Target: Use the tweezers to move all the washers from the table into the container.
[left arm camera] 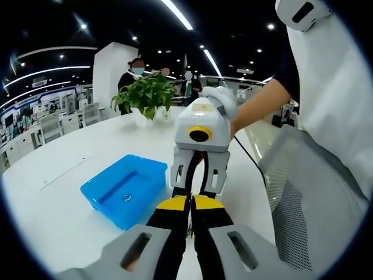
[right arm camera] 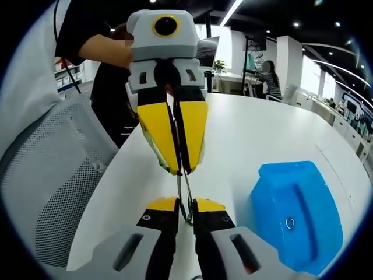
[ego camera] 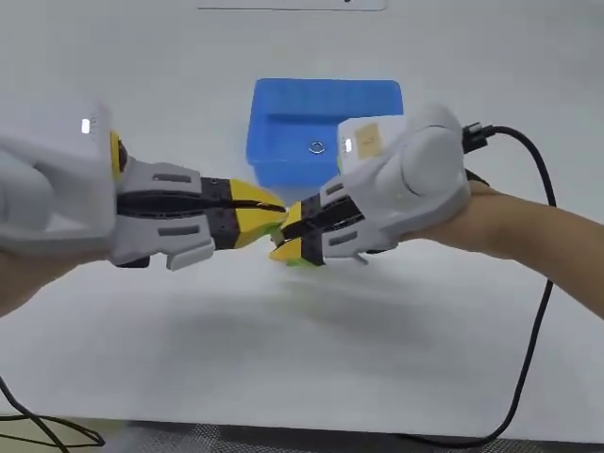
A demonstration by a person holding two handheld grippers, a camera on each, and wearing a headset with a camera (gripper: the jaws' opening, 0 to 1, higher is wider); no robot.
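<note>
Slippage worries me: my left gripper (ego camera: 276,209) and right gripper (ego camera: 285,236) both pinch thin metal tweezers (right arm camera: 185,192), which may drop mid-handover.

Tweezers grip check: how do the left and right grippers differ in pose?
Left gripper comes in from the left, near level; right gripper comes from the right, tilted down, tips slightly lower. Right gripper's body hides a near corner of the blue container; left gripper's body sits clear to its left. Shared: yellow jaws, both apparently closed on the tweezers.
</note>
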